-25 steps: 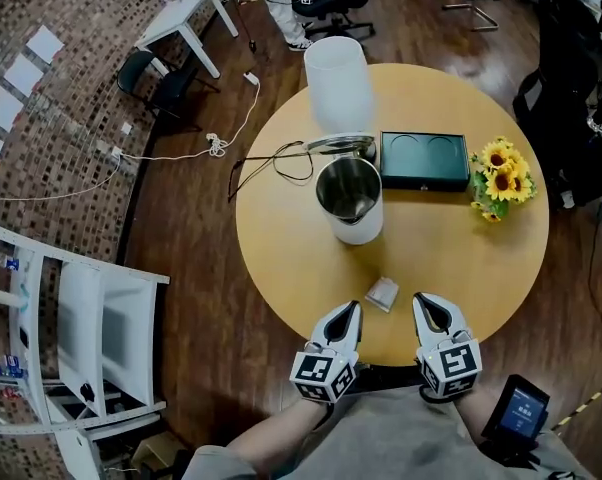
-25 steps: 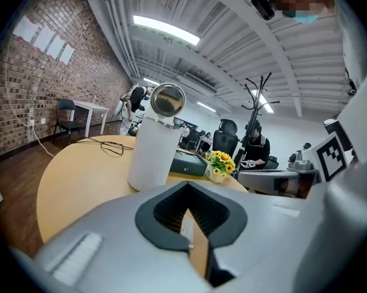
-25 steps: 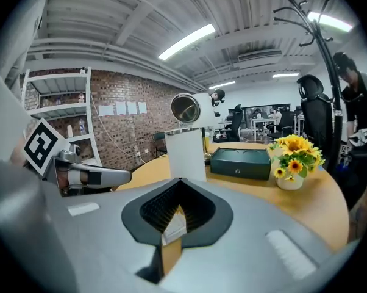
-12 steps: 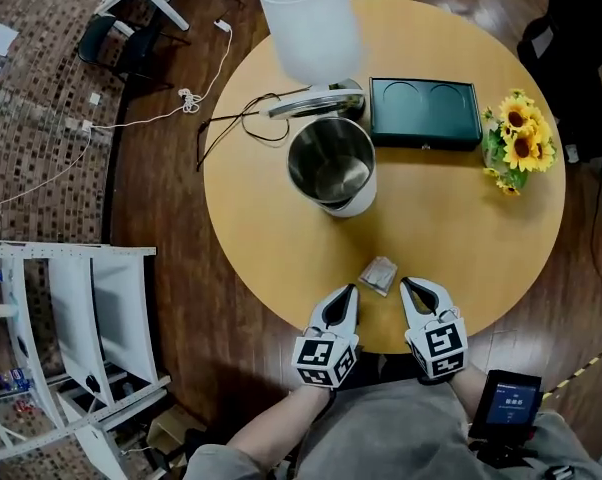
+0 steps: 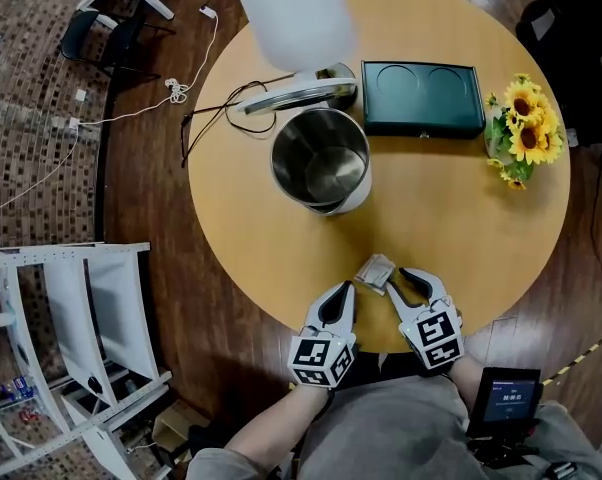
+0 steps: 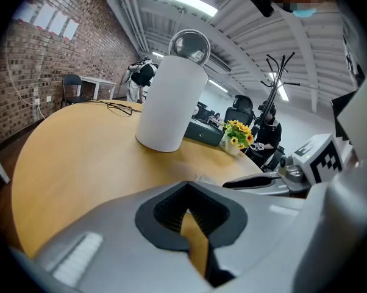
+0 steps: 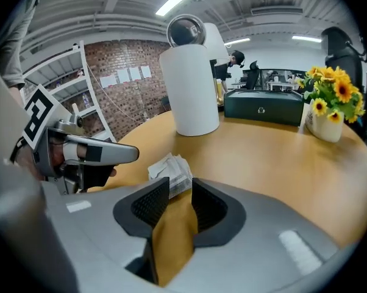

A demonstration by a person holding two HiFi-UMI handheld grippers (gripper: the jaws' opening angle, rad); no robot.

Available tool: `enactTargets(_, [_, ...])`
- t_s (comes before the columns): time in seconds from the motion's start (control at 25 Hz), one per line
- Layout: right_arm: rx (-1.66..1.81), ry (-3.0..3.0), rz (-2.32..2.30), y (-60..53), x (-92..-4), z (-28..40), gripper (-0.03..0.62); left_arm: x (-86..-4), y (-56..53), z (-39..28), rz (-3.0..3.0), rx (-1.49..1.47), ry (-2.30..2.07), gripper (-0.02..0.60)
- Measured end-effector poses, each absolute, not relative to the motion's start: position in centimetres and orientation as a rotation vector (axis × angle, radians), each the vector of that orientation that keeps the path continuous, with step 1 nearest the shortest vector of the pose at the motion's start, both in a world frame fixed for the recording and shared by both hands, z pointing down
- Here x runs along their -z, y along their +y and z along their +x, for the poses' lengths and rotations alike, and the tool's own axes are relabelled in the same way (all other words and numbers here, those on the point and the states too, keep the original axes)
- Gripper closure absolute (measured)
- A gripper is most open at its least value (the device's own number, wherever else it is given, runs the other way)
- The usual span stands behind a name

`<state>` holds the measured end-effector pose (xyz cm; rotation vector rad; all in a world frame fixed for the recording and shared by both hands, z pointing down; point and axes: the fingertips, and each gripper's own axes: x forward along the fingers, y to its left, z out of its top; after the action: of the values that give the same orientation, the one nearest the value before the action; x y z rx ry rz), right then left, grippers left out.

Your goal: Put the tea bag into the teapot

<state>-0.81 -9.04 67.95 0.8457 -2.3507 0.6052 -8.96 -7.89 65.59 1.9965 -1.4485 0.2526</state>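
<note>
right tool (image 7: 180,189): jaws just opened | tea bag (image 7: 171,170) now between them

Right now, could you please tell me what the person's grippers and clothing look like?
Both the left gripper and right gripper have grey, tapering shells with black ribbed pads and a white cube of black square markers at the back. The person wears a grey top.
</note>
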Motion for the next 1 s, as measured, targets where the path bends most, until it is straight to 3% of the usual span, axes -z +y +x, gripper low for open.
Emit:
enactTargets(0.28, [-0.658, -2.341, 0.729, -8.8, -68.7, -2.1, 0.399, -65.3, -8.3, -9.0, 1.989, -0.241, -1.449, 0.581])
enactTargets(0.8, [-0.555, -2.288, 0.685, -8.5, -69.1, -2.5, 0.543, -65.0, -8.4, -9.0, 1.984, -0.227, -1.455, 0.581])
enactTargets(1.0, [-0.544, -2.307, 0.735, -9.1, -67.9, -1.9, 0.554, -64.3, -8.7, -8.5, 2.011, -0.224, -1.448, 0.581])
